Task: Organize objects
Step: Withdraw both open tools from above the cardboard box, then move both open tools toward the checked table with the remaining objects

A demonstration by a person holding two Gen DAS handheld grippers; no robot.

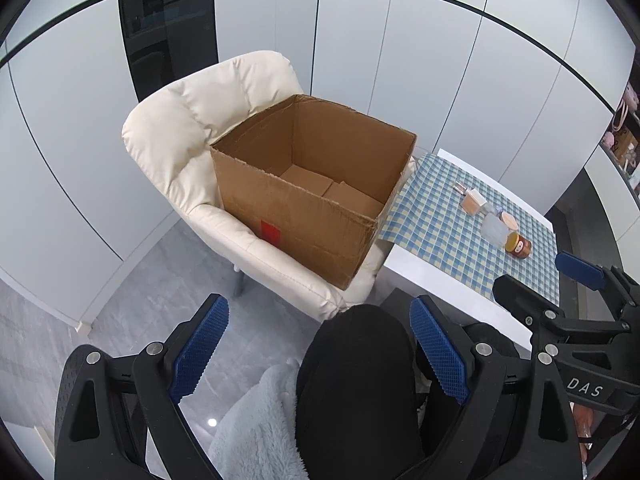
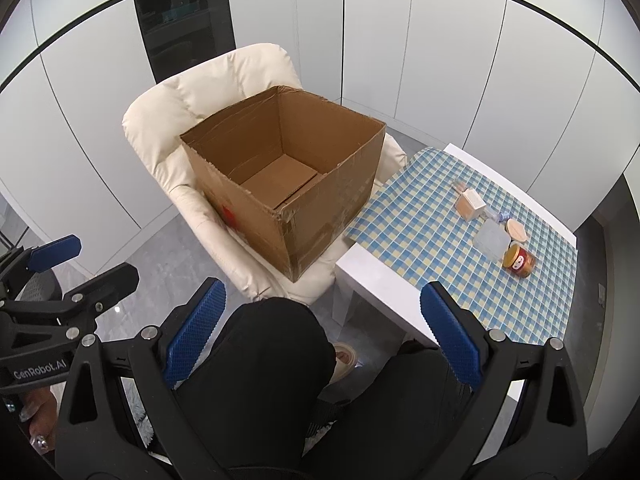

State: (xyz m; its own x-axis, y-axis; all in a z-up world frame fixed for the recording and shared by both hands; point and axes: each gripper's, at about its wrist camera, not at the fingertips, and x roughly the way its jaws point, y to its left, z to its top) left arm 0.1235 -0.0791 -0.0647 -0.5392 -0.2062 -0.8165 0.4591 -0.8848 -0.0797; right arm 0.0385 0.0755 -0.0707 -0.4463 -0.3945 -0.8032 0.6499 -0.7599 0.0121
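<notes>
An open, empty brown cardboard box [image 1: 308, 184] [image 2: 280, 176] stands on a cream padded chair [image 1: 192, 136] [image 2: 160, 120]. To its right, a white table with a blue checked cloth [image 1: 440, 216] [image 2: 420, 216] bears a small jar with a yellow lid [image 1: 518, 245] [image 2: 518, 261], a clear plastic container [image 1: 494, 230] [image 2: 490, 240], a round beige item [image 2: 516, 229] and a small tan box with a white top [image 1: 473, 202] [image 2: 470, 203]. My left gripper [image 1: 320, 352] and right gripper [image 2: 322, 340] are both open and empty, held above a person's black-clad knees, short of the box and table.
White cabinet panels [image 2: 440, 60] line the back, with a dark glass panel [image 1: 168, 28] behind the chair. Grey tile floor [image 1: 152, 280] lies to the left. A pale blue fluffy garment [image 1: 260, 424] covers the lap. A tape roll [image 2: 344, 358] lies under the table.
</notes>
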